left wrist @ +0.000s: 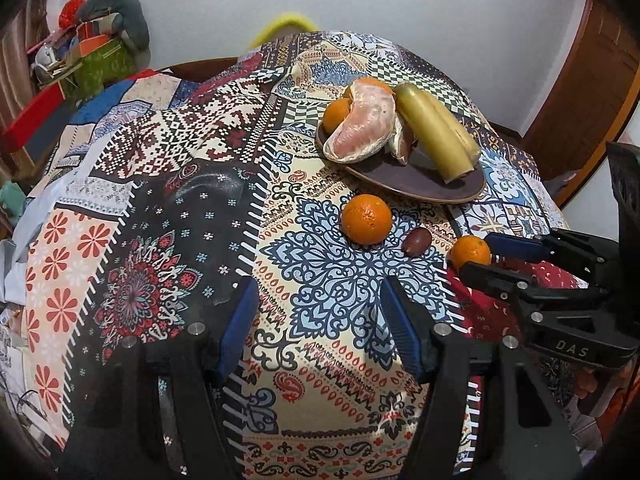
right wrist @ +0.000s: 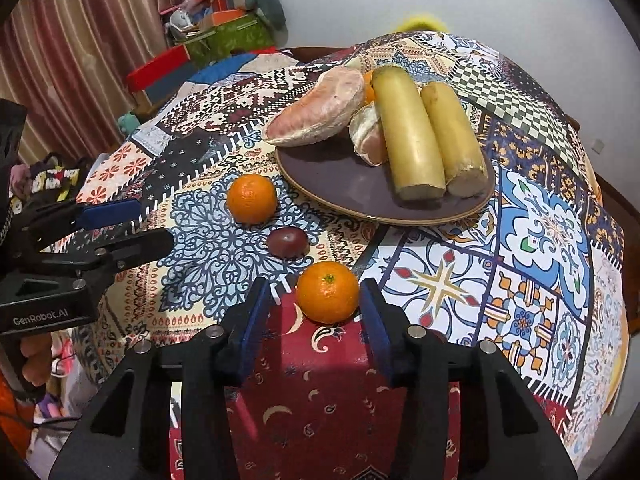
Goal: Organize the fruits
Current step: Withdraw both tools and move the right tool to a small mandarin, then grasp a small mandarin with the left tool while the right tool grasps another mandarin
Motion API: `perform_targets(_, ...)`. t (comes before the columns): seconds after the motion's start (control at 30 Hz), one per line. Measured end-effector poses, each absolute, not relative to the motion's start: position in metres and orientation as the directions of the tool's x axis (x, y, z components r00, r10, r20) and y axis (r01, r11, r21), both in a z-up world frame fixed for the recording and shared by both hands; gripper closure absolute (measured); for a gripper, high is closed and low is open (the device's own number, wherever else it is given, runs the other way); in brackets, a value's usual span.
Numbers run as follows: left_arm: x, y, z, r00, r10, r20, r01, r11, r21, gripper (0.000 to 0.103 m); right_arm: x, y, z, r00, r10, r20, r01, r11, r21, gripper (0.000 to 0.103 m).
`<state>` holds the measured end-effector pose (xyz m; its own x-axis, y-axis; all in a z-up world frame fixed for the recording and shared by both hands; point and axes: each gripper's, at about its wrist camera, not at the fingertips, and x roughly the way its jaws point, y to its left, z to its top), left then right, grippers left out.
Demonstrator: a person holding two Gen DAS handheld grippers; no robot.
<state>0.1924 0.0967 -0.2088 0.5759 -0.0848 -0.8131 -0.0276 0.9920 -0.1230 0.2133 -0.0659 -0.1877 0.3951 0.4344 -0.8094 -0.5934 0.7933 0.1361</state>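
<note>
Low in the right wrist view, the right gripper [right wrist: 314, 320] has its blue-padded jaws spread, one on each side of the near orange [right wrist: 327, 292], which sits on the patterned tablecloth [right wrist: 540, 240] at the edge of a red patch; neither pad clearly touches the fruit. Just above it in the frame lies a small dark plum [right wrist: 287, 242], and above that a second orange [right wrist: 251, 199], both loose on the cloth. The brown plate [right wrist: 340, 184] fills the upper centre, carrying a peeled pomelo wedge [right wrist: 316, 108], a smaller pomelo piece [right wrist: 368, 136], two yellow-green sugarcane lengths [right wrist: 412, 136] and a third orange [right wrist: 369, 86] partly hidden behind them.

At the left edge of that frame the left gripper [right wrist: 132, 224] hangs over the cloth, well apart from the fruit. In its own view the left gripper [left wrist: 320, 320] shows jaws spread wide with nothing between them but cloth, the second orange [left wrist: 366, 219] ahead at mid-frame and the plate [left wrist: 440, 188] beyond, at upper right
</note>
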Motion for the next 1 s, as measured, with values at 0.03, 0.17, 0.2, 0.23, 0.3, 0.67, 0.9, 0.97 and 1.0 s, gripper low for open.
perform_targets(0.03,0.194,0.096,-0.21,0.574,-0.085,-0.814,-0.025,0.992,-0.121,0.04,0.214,-0.066,-0.188,0.394,0.436,-0.809,-0.594,0.793,0.138,0.061)
perform_targets(0.17,0.203,0.092,-0.211,0.571,-0.094,-0.816,-0.016,0.992,-0.126,0.04,0.217,-0.065,-0.191,0.398,0.42,-0.815,-0.596,0.794,0.119,0.065)
perform_targets(0.2,0.205,0.09,-0.211,0.572,-0.096,-0.815,-0.011,0.992,-0.124,0.04,0.218,-0.066,-0.192,0.397,0.416,-0.818,-0.596,0.795,0.115,0.068)
perform_targets(0.23,0.206,0.088,-0.21,0.573,-0.096,-0.814,-0.007,0.993,-0.122,0.04,0.219,-0.065,-0.193,0.393,0.415,-0.82,-0.597,0.794,0.116,0.07)
perform_targets(0.3,0.21,0.085,-0.21,0.575,-0.099,-0.812,0.002,0.993,-0.12,0.04,0.22,-0.066,-0.194,0.39,0.425,-0.817,-0.598,0.791,0.126,0.071)
perform_targets(0.67,0.233,0.075,-0.213,0.569,-0.111,-0.815,0.01,0.992,-0.128,0.04,0.22,-0.079,-0.174,0.432,0.47,-0.77,-0.595,0.79,0.148,0.072)
perform_targets(0.9,0.25,0.069,-0.221,0.558,-0.118,-0.822,0.008,0.991,-0.137,0.047,0.227,-0.087,-0.166,0.459,0.473,-0.752,-0.582,0.8,0.147,0.072)
perform_targets(0.97,0.253,0.068,-0.223,0.555,-0.113,-0.824,0.007,0.991,-0.131,0.05,0.229,-0.089,-0.165,0.461,0.473,-0.75,-0.578,0.802,0.151,0.072)
perform_targets(1.0,0.255,0.068,-0.224,0.554,-0.112,-0.825,0.006,0.991,-0.13,0.051,0.23,-0.09,-0.165,0.462,0.473,-0.75,-0.576,0.803,0.152,0.072)
